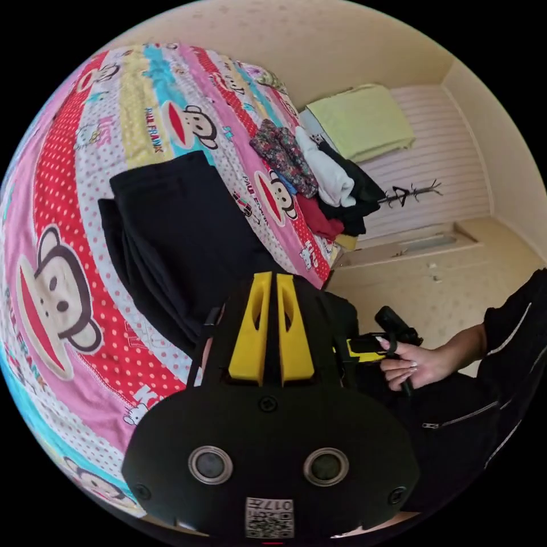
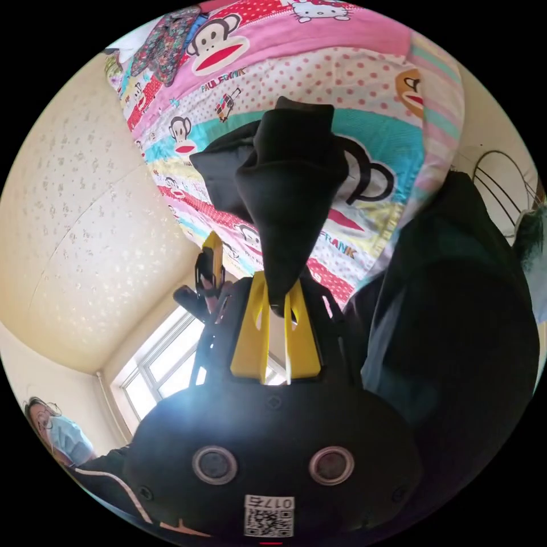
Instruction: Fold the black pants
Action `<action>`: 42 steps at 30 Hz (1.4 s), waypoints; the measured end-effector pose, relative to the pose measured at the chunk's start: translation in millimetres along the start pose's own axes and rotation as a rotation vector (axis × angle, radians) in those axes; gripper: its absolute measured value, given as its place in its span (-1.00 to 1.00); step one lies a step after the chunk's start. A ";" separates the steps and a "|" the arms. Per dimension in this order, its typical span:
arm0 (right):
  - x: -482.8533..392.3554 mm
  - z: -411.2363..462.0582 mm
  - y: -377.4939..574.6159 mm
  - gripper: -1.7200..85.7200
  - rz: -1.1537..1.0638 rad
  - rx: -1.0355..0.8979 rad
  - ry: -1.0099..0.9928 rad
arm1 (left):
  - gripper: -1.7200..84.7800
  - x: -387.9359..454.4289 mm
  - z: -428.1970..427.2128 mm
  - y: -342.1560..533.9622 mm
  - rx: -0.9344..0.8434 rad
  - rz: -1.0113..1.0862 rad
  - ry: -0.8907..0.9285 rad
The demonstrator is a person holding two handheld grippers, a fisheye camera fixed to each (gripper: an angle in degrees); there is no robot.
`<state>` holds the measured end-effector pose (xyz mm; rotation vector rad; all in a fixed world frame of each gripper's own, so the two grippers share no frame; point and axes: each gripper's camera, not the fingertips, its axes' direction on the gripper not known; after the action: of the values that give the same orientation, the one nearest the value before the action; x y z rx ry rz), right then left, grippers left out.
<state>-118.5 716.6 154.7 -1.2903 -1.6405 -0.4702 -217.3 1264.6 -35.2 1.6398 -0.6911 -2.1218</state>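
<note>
Two grippers are working the black pants (image 1: pixel 171 239) on a bed, the carrier here, under a cartoon-print bedspread (image 1: pixel 62 188).

In the left gripper view, the pants are lying across the bedspread, running from the middle of the bed toward its near edge, already doubled over with several layers showing along one side. The left gripper (image 1: pixel 272 285) is sitting at that near edge with its yellow jaws drawn almost together over the dark cloth; whether they are pinching fabric I cannot tell, since black cloth and black housing are merging there. Further right, a pile of clothes (image 1: pixel 319 176) is resting at the far corner of the bed, and a hand (image 1: pixel 407 362) is gripping the handle of the other tool just off the bed's edge.

In the right gripper view, the right gripper (image 2: pixel 280 288) is clenching a bunched end of the pants (image 2: pixel 285 188), with the cloth rising from between its jaws in a thick gathered wad against the bedspread (image 2: pixel 342 68).

The step in hand looks like carrying one end over for another fold. To do it well, the gathered end should be spread flat before laying it down, its edge aligned with the stacked layers beneath, and both ends kept level so no crease gets trapped.
</note>
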 end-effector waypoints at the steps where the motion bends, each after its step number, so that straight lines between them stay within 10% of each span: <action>1: -1.6 -6.8 7.7 -0.92 -0.005 -0.001 0.016 | -0.95 3.2 11.3 -5.2 -0.029 0.031 -0.023; 11: -21.6 -24.4 38.0 -0.90 -0.015 -0.042 0.192 | -0.98 -22.5 230.0 46.5 -0.664 -0.192 0.261; 17: -20.6 -23.1 29.6 -0.87 0.071 -0.024 0.085 | -0.98 -0.5 204.7 66.7 -0.549 -0.057 0.185; 24: -77.4 -5.5 0.1 -0.86 0.017 -0.016 0.054 | -0.98 -39.8 51.1 118.5 0.047 -0.164 0.255; 38: -115.0 70.3 -91.8 -0.85 -0.092 0.055 0.067 | -0.98 -27.9 -10.3 264.2 0.100 -0.321 0.105; 42: -66.0 92.6 -113.7 -0.80 -0.059 -0.014 -0.779 | -0.92 -0.8 23.7 281.1 0.147 -0.383 0.143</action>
<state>-262.8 711.3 83.9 -1.5440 -2.3124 0.0120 -241.9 1040.7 134.6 2.1242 -0.5313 -2.2175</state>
